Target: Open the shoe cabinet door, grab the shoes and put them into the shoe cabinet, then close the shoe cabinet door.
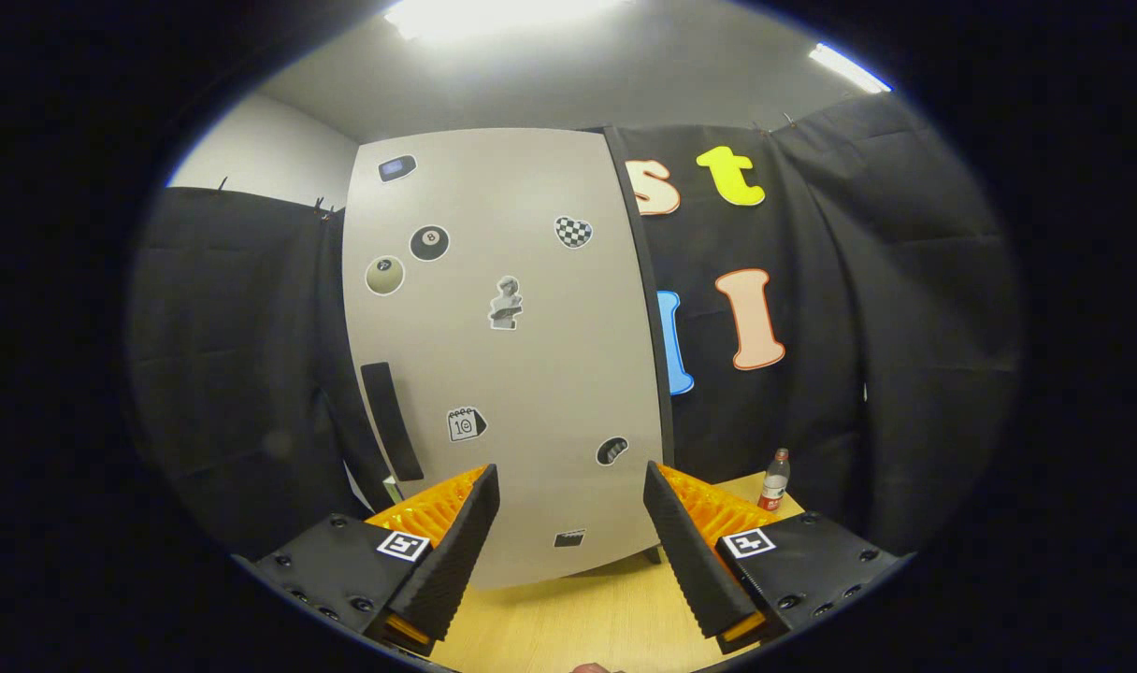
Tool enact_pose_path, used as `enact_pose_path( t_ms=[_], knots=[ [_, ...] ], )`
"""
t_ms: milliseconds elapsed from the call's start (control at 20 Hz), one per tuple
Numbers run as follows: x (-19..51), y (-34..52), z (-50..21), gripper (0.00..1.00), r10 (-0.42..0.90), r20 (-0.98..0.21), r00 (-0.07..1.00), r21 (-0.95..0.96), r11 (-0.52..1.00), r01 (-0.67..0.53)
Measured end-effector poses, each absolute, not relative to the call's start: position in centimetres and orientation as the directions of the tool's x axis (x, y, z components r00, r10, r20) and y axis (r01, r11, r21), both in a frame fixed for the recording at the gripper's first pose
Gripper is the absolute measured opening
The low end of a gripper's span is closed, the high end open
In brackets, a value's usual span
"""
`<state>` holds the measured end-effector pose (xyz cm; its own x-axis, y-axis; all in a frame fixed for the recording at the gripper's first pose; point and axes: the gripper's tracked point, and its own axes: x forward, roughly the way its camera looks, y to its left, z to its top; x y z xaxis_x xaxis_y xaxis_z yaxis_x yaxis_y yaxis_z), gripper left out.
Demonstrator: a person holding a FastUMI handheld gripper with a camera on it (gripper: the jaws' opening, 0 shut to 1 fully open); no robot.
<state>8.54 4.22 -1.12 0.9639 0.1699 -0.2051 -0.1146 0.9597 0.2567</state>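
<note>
**Shoe cabinet door shut, gripper spread before it**

Shoe cabinet door [503, 346] standing closed and upright just beyond the fingers, pale grey, dotted with stickers. Black handle strip [391, 421] fixed near left edge, above left fingertip. Right edge bordered by dark trim against the black cloth. Gripper [571, 505] held released, jaws wide apart, grasping nothing, lower door face visible between them. Wooden tabletop [578, 617] bare beneath and between fingers, meeting door's bottom edge. Bottle [775, 479] standing upright on tabletop, right of the door, beyond right finger, apart from both.
</note>
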Motion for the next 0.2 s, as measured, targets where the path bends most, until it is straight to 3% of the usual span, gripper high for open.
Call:
enact_pose_path(
  t_ms=[200],
  knots=[
    [8.22, 4.66, -1.55, 0.98, 0.144, -0.216, 0.966, 0.218, 0.971, -0.096]
  ],
)
